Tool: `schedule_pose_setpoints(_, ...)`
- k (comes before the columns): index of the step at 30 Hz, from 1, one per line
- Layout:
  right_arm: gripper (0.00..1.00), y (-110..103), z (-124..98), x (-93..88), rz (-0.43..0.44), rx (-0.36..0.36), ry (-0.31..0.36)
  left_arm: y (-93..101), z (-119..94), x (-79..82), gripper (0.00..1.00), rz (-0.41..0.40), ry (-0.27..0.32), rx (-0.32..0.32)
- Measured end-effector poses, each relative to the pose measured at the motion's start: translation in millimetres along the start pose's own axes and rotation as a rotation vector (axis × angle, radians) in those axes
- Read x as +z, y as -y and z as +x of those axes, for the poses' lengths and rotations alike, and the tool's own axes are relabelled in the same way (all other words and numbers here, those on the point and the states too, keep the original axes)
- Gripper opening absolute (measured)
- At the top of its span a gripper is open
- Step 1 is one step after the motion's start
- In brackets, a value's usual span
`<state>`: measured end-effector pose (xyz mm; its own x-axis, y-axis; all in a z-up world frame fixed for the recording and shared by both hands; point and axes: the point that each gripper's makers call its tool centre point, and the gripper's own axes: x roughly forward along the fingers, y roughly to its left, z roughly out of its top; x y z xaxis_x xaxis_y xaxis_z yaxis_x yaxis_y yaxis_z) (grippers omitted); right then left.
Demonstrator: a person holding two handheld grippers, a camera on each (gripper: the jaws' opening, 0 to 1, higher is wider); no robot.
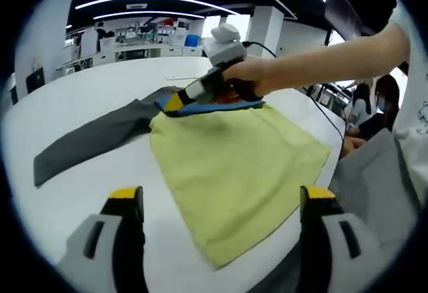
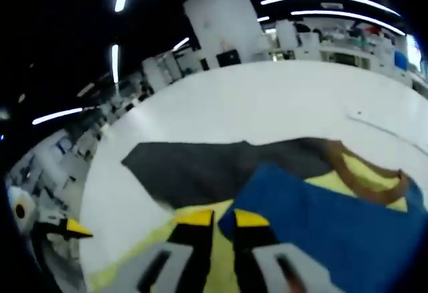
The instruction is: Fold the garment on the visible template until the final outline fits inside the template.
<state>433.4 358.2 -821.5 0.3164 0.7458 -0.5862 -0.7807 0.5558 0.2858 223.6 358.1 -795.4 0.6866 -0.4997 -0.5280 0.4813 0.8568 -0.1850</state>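
The garment lies flat on the white table [image 1: 87, 92]: a yellow-green body [image 1: 234, 166], a grey sleeve [image 1: 93, 139] stretching left, and a blue band [image 1: 214, 108] along its far edge. My left gripper [image 1: 222, 198] stands open at the near edge, its yellow-tipped jaws wide apart with nothing between them. A hand holds my right gripper [image 1: 175, 101] at the far edge, shut on the blue fabric. In the right gripper view, my right gripper [image 2: 223, 218] pinches the blue fabric [image 2: 321, 229]; the grey sleeve [image 2: 200, 162] and a brown collar [image 2: 364, 176] lie beyond. The left gripper [image 2: 70, 228] shows at far left.
The table's right edge [image 1: 334, 146] runs close to the garment. A person's grey clothing [image 1: 378, 179] sits beside it, and seated people [image 1: 374, 102] are behind. Desks with equipment [image 1: 134, 42] line the back of the room. A white pillar [image 2: 224, 22] stands beyond the table.
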Motion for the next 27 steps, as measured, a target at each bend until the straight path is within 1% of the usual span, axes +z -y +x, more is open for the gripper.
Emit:
schedule_pose_setpoints(2, 0.29, 1.7, -4.7, 1.2, -0.040, -0.008, 0.014, -0.6, -0.2, 0.8, 0.94, 0.002, 0.003, 0.002)
schedule_pose_setpoints(4, 0.38, 1.4, -10.9, 1.8, -0.040, -0.011, 0.026, -0.5, -0.4, 1.0, 0.94, -0.002, 0.004, 0.002)
schedule_pose_setpoints(8, 0.47, 7.8, -15.8, 3.2, -0.061, -0.013, 0.037, 0.3, -0.4, 0.4, 0.94, 0.002, 0.002, -0.002)
schedule_pose_setpoints(10, 0.55, 9.5, -18.6, 3.6, -0.078, -0.017, 0.043, 0.0, -0.5, 0.1, 0.94, 0.003, 0.002, -0.002)
schedule_pose_setpoints(15, 0.79, 11.6, -28.4, 5.2, -0.114, -0.011, 0.063, -4.4, -2.2, 2.0, 0.94, -0.021, 0.018, 0.010)
schedule_pose_setpoints(16, 0.82, 12.7, -30.6, 5.1, -0.133, -0.012, 0.062, -4.3, -2.1, 2.1, 0.94, -0.024, 0.019, 0.009)
schedule_pose_setpoints(18, 0.88, 12.9, -34.5, 4.6, -0.144, -0.002, 0.063, -1.6, -0.9, 2.8, 0.94, -0.025, 0.019, 0.006)
schedule_pose_setpoints(22, 0.99, 12.4, -38.4, 3.9, -0.165, 0.010, 0.064, 2.5, -0.4, 4.6, 0.95, -0.020, 0.016, 0.002)
schedule_pose_setpoints(27, 0.99, 9.4, -47.5, 1.1, -0.208, 0.018, 0.043, 2.7, -0.9, 5.6, 0.95, -0.019, 0.015, 0.000)
